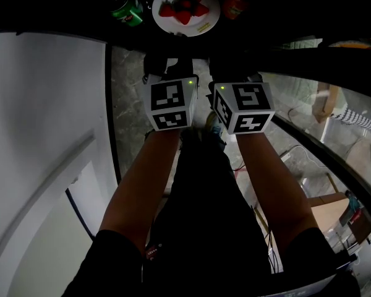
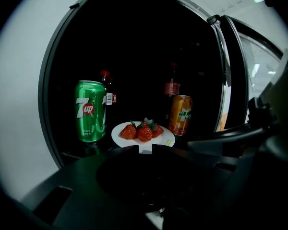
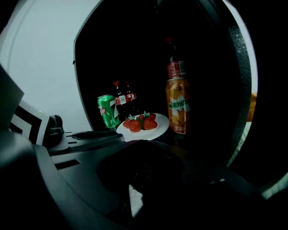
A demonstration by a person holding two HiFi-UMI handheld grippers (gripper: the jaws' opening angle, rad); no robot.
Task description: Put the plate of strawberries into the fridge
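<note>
Inside the fridge [image 2: 134, 47], between the green can [image 2: 90, 111] and the orange can [image 2: 181, 114], the plate [image 2: 166, 139] of strawberries [image 2: 143, 132] already rests, so we judge the placing done, with only pulling away left. Our left claw [image 2: 142, 149] hangs just outside the fridge, open by a narrow slit and empty. Our right claw [image 3: 141, 145] looks closed on nothing.

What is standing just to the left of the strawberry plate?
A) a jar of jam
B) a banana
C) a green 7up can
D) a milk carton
C: the left gripper view shows a green 7up can standing at the left of the plate of strawberries, while the can on the plate's other side is an orange Mirinda can.
</note>
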